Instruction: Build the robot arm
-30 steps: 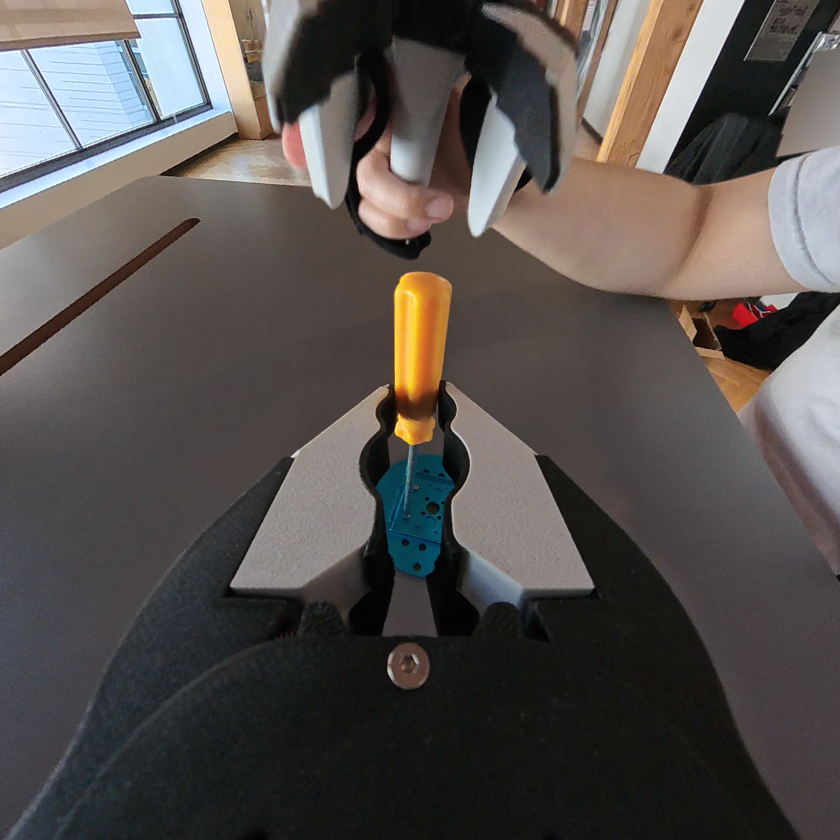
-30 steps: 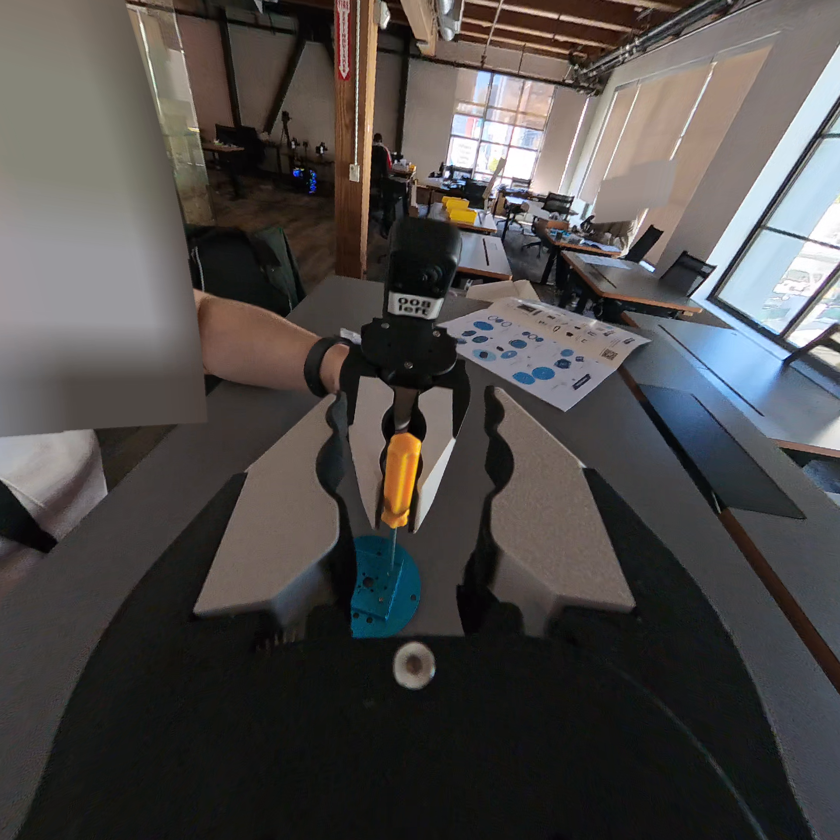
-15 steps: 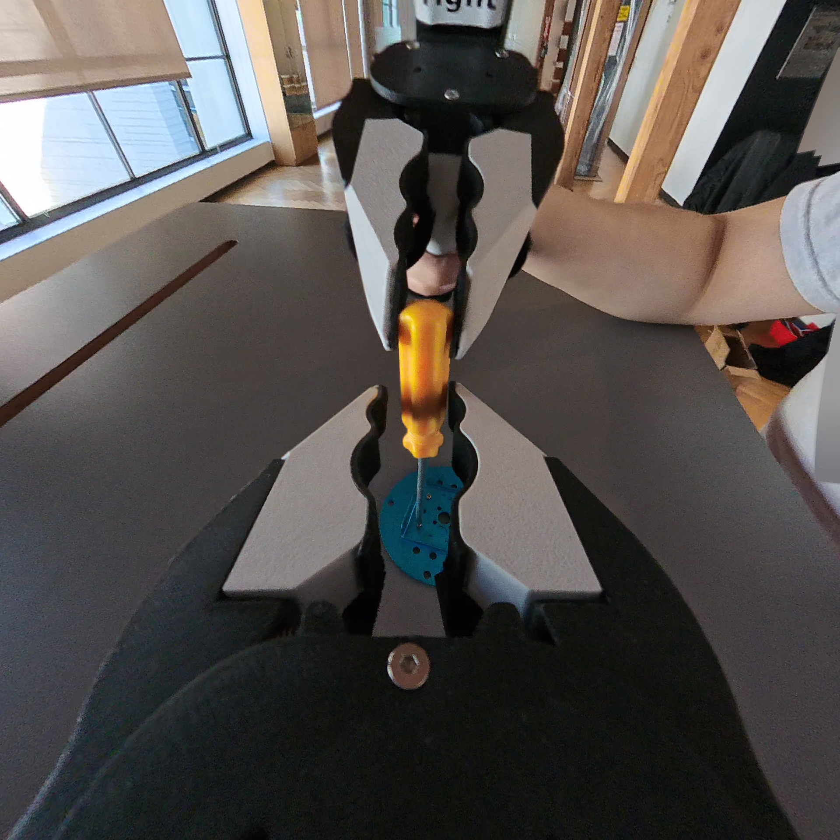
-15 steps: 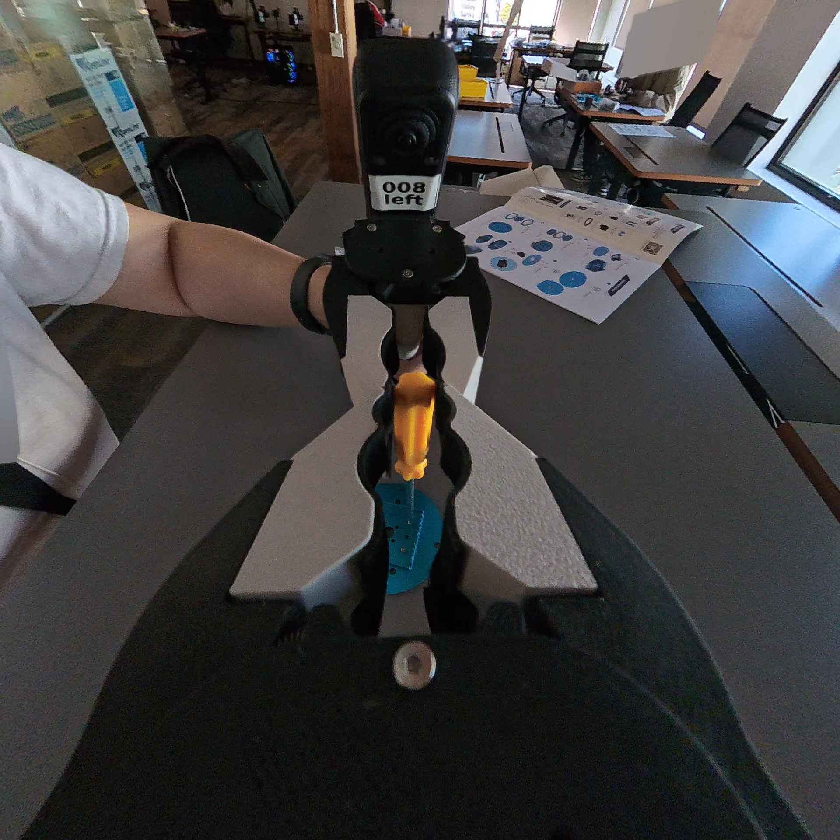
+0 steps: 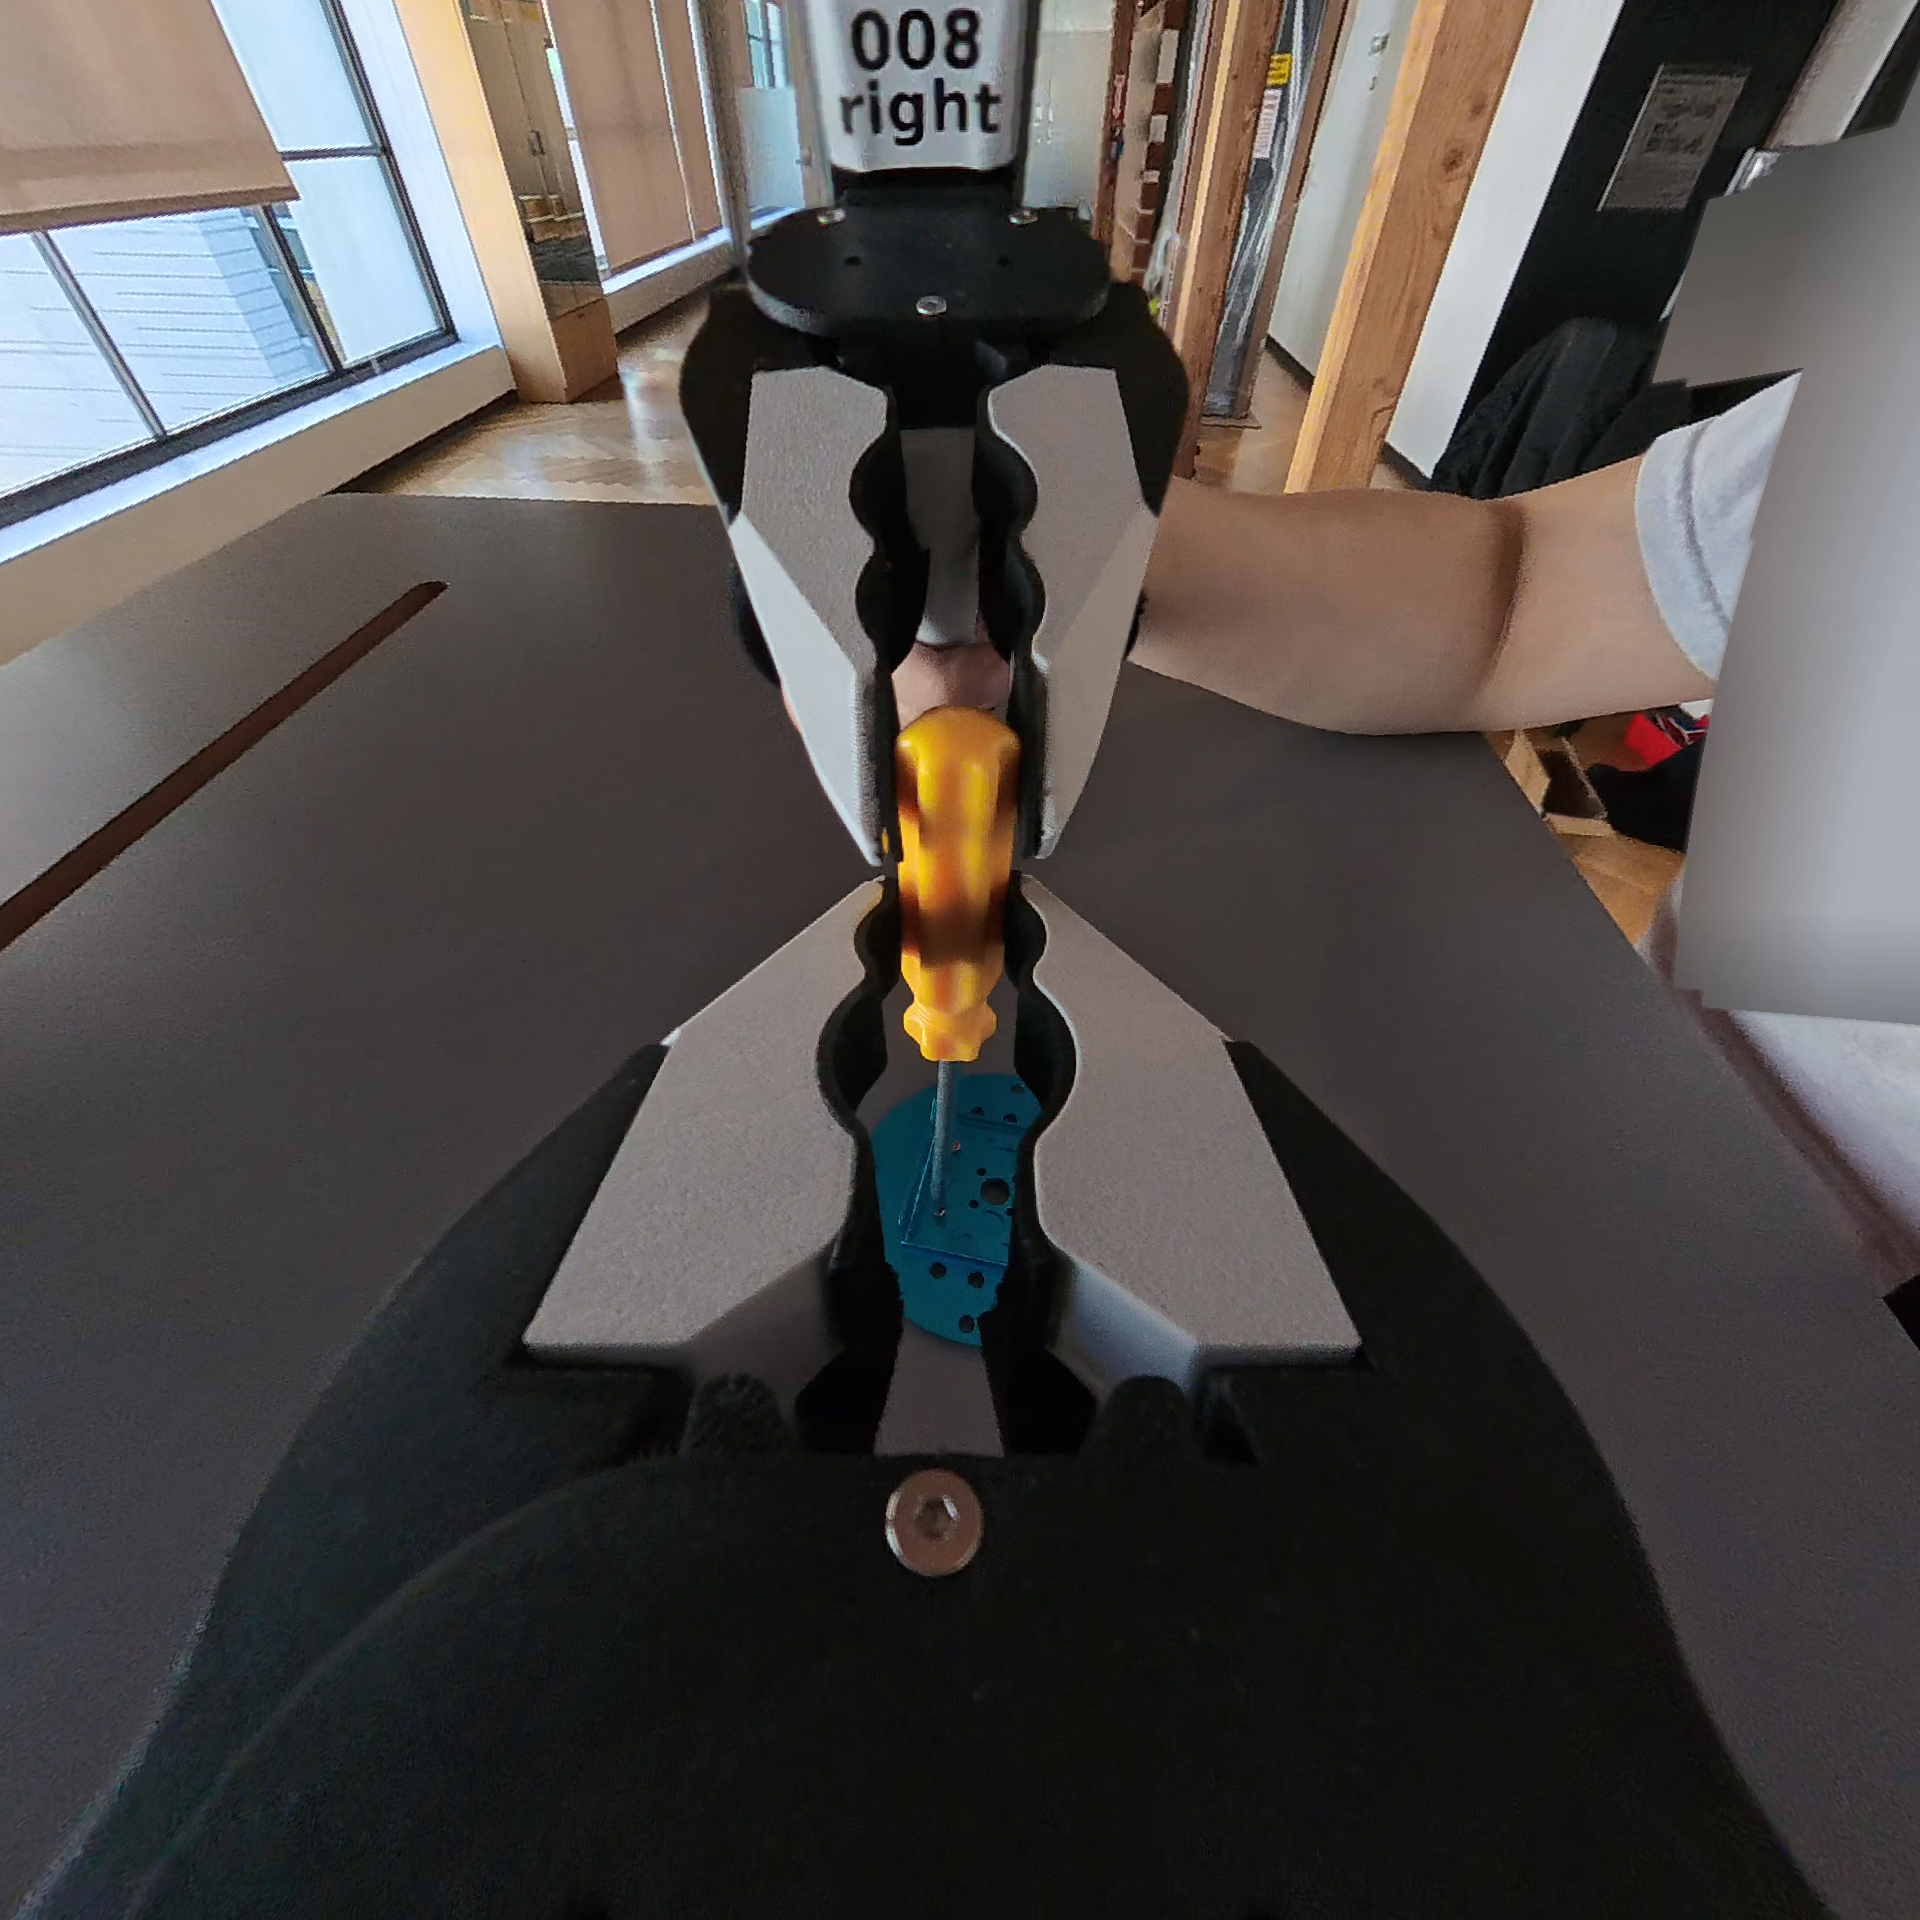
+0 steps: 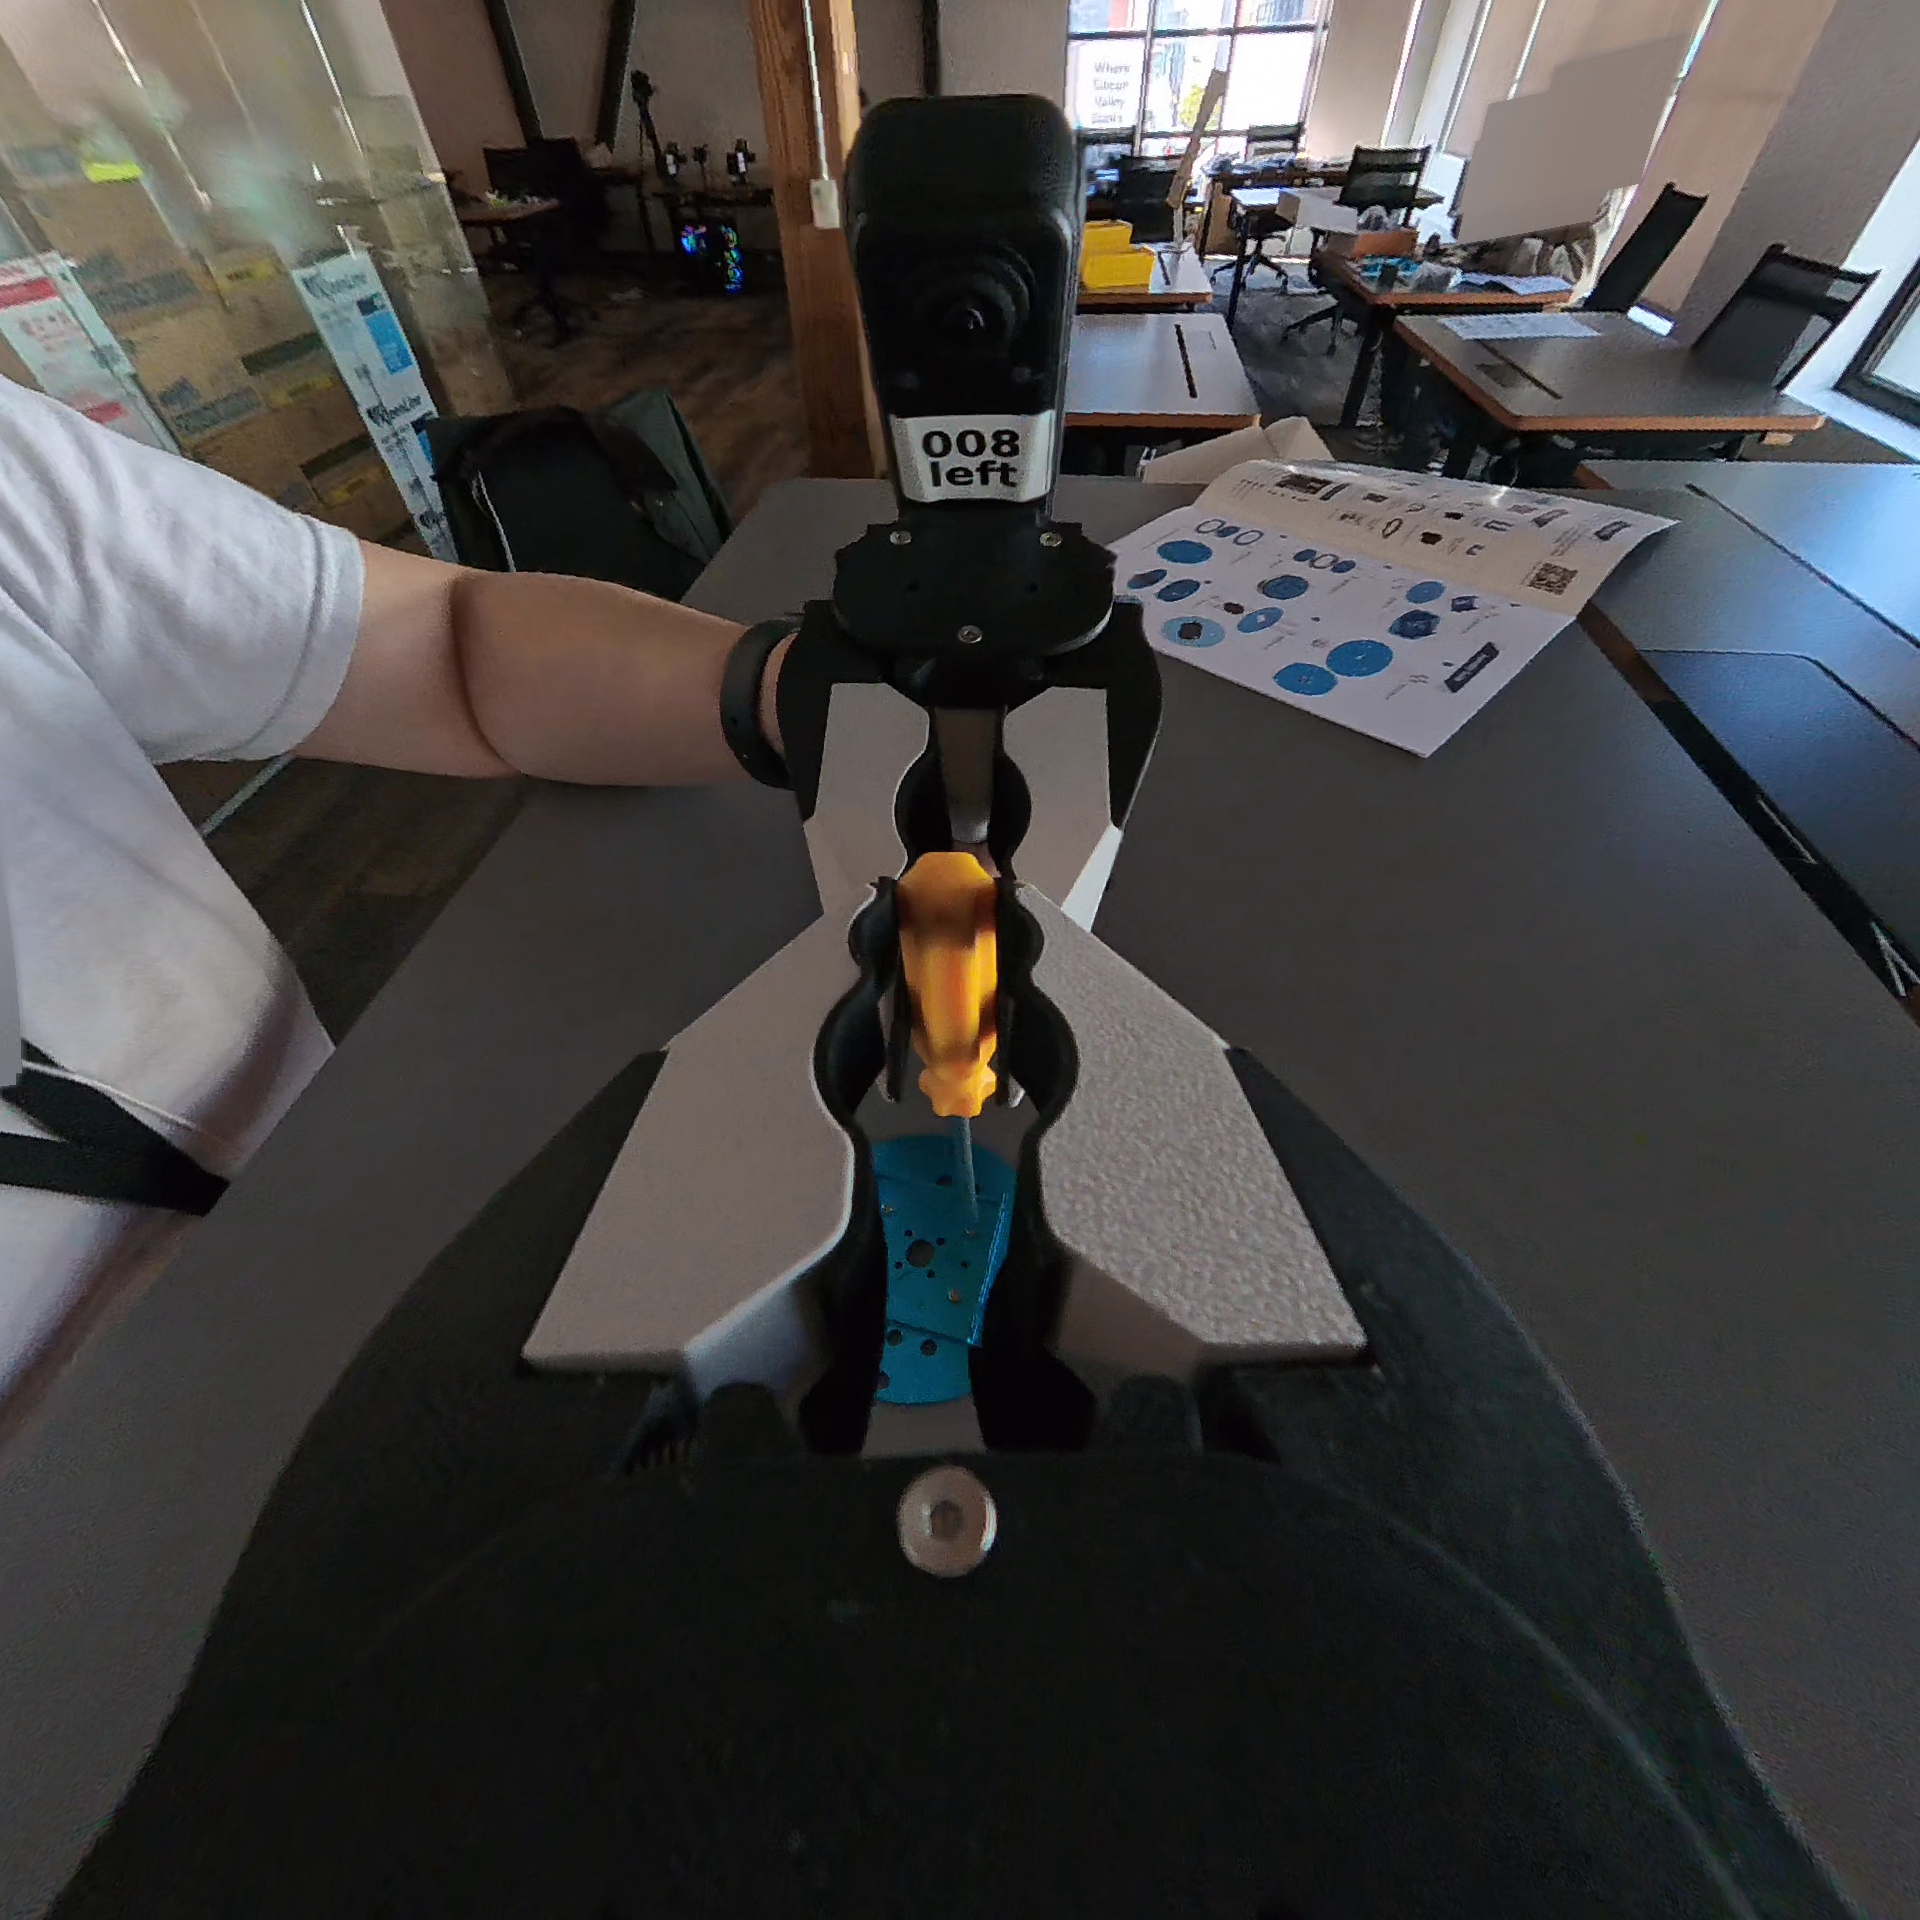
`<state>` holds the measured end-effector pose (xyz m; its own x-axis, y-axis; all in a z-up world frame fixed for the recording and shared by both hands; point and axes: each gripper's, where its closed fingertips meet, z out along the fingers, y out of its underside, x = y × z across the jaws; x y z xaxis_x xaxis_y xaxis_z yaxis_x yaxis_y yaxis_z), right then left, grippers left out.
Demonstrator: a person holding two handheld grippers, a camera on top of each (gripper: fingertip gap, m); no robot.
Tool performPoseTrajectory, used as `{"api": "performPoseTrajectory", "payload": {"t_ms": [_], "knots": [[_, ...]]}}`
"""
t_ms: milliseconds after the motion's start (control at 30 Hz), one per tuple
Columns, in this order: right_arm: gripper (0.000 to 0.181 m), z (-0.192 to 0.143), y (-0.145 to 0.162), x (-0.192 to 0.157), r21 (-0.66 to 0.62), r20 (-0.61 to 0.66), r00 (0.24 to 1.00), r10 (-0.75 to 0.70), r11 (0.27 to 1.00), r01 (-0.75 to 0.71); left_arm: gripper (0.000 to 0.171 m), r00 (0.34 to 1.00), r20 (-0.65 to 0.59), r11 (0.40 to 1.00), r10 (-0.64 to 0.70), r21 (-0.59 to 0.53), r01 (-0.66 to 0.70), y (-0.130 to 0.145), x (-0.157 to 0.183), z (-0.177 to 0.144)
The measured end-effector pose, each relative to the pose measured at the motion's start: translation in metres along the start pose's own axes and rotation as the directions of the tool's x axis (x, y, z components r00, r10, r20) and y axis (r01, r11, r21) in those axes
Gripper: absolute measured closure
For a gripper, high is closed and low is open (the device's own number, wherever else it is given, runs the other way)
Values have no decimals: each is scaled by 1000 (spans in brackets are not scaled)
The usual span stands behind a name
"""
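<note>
Since a second ago my right gripper (image 6: 945,935) has swung down from above and closed in on the handle; it now faces my left gripper (image 5: 951,914) tip to tip. Both sets of fingers are closed on the orange screwdriver (image 5: 951,883): the left fingers clasp the lower handle, the right fingers the upper part. The screwdriver stands upright between them, its thin shaft running down to a blue perforated bracket (image 5: 961,1195) that sits on a blue round plate (image 6: 914,1351) on the dark desk (image 5: 416,935), directly below the fingertips. Beyond my right fingers, off to their right side, a printed instruction sheet (image 6: 1382,603) lies flat on the desk, well apart from the work. A bare forearm (image 6: 540,686) with a black wristband reaches in behind the left gripper. The fingers hide most of the plate and both sides of the bracket. I cannot make out whether the tip is seated in a screw. A grey patch covers the upper right corner of the left wrist view.
</note>
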<state>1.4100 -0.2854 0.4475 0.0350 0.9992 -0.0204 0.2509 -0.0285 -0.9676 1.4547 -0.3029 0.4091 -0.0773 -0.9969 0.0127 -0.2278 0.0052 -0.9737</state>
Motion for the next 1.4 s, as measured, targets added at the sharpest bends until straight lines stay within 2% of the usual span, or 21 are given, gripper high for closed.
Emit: {"api": "performPoseTrajectory", "payload": {"t_ms": [67,133,200,300,367,433,500,567,633,700,800,867,967,1000,1033,1067,1133,1200,1267,1333,1400], "knots": [[164,0,0,0,-8,-67,997,-32,999,32,154,1000,-6,1000,-11,-7,11,0,0,0],[164,-1,1,3,-10,-151,988,-36,999,35,144,999,51,1000,-11,-8,11,0,-4,-2],[164,-2,1,9,7,-239,971,-12,1000,14,155,994,107,1000,13,13,-15,-3,-6,-5],[164,-1,0,13,14,-309,951,4,1000,0,156,988,153,1000,28,3,-29,-2,-11,-6],[164,1,-1,11,10,-274,962,-11,1000,14,156,993,115,1000,12,3,-12,-2,-10,-7],[153,3,2,11,-1,-211,977,-20,1000,20,156,997,83,1000,5,13,-6,-2,-10,-7],[165,5,3,8,2,-107,994,29,1000,-29,156,998,57,1000,14,9,-15,-2,-10,-5],[165,4,3,10,7,-84,995,58,998,-58,156,999,48,1000,15,7,-16,-2,-12,-5],[165,3,4,10,1,-132,991,2,1000,-2,156,999,32,1000,-6,4,5,-2,-11,-4],[165,1,4,13,-3,-225,974,-21,1000,21,142,997,75,1000,-12,-6,13,-1,-15,-5],[165,-3,4,15,43,-323,946,17,999,-3,155,993,117,1000,25,-7,-25,0,-15,-4],[165,-5,5,15,56,-357,934,34,998,-15,155,991,122,999,49,-17,-47,0,-14,-2],[165,-5,6,12,4,-334,942,38,999,-39,155,997,75,999,32,-31,-30,0,-13,-2],[160,-4,5,11,-27,-312,950,14,999,-24,155,998,59,999,32,-31,-30,0,-12,-1],[146,-3,2,11,-47,-297,955,-12,999,-2,155,998,49,999,31,-31,-30,0,-11,-1],[147,-1,3,10,-84,-266,964,-31,996,9,155,999,43,999,31,-30,-30,0,-12,-1],[162,2,7,4,-149,-179,983,-37,989,10,155,999,13,999,36,-27,-36,-1,-9,-1],[163,3,8,7,-183,-181,983,-42,983,8,155,999,14,999,37,-22,-37,-1,-11,-3],[163,4,8,9,-202,-215,976,-44,979,0,155,999,19,999,30,-20,-29,-1,-12,-4],[163,2,9,15,-217,-297,953,-57,976,-9,137,998,56,1000,12,-27,-11,-1,-15,-6],[163,-1,9,19,-187,-381,924,-21,981,-55,146,997,79,1000,21,-19,-19,-3,-16,-6]]}}
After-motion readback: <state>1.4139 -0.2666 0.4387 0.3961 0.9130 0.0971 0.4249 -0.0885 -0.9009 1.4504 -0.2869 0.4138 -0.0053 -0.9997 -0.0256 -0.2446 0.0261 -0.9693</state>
